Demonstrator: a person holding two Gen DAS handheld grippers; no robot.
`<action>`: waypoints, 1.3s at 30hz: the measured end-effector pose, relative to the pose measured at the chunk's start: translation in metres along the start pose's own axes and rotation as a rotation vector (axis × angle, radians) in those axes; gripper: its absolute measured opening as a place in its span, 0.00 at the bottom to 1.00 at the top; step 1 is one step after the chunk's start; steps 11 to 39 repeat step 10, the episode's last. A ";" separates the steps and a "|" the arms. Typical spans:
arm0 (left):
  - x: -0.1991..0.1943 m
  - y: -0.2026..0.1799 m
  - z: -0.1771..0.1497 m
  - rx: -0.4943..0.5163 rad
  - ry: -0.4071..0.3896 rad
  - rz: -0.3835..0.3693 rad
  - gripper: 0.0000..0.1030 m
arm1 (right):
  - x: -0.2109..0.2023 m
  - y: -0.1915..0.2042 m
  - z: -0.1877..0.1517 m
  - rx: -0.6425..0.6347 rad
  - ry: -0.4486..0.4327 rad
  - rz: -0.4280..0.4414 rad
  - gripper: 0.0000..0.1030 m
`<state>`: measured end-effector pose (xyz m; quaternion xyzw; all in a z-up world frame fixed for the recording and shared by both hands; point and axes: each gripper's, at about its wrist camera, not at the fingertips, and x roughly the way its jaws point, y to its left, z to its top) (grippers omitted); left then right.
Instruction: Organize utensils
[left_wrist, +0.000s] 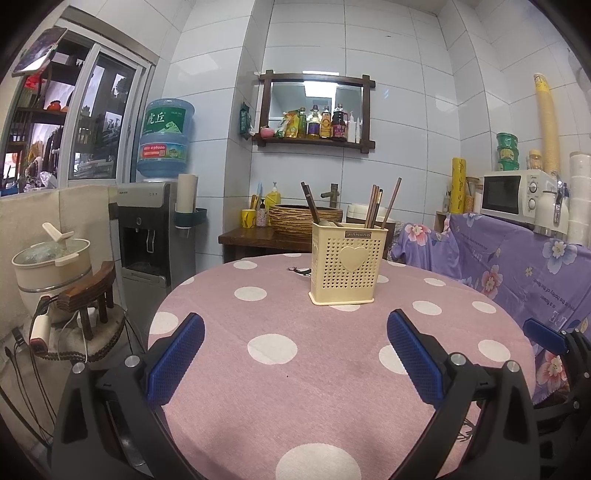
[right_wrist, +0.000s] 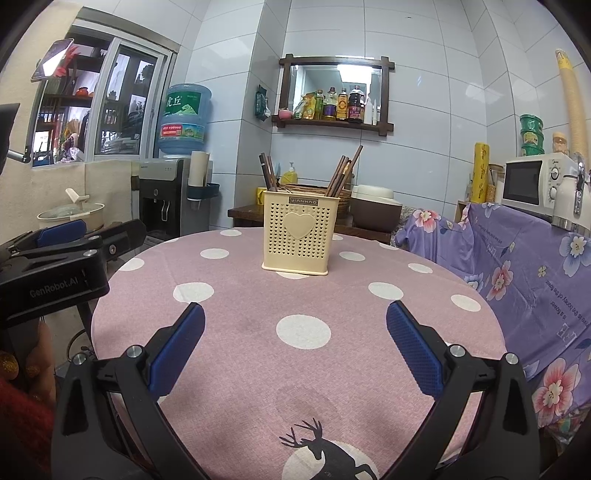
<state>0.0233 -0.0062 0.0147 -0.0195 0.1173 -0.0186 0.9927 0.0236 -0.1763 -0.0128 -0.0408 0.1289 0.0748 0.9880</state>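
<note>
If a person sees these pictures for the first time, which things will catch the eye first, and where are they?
The cream perforated utensil holder with a heart on its front stands alone near the middle of the round table, on a pink tablecloth with white dots. Brown chopsticks stick out of its top at both sides. In front, the open right tongs and open left tongs frame it, holding nothing.

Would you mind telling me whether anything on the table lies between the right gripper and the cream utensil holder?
Nothing visible does. The right gripper is open over bare polka-dot tablecloth, and the utensil holder stands straight ahead with only cloth between. The left gripper sits off to the side, clear of that path.
</note>
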 end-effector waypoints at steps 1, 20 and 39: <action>0.000 0.000 0.000 0.000 0.002 0.001 0.95 | 0.000 0.000 0.000 0.000 0.000 0.000 0.94; 0.002 0.000 0.001 -0.001 0.013 0.004 0.95 | 0.000 0.000 0.000 0.001 0.002 0.000 0.94; 0.002 0.000 0.001 -0.001 0.013 0.004 0.95 | 0.000 0.000 0.000 0.001 0.002 0.000 0.94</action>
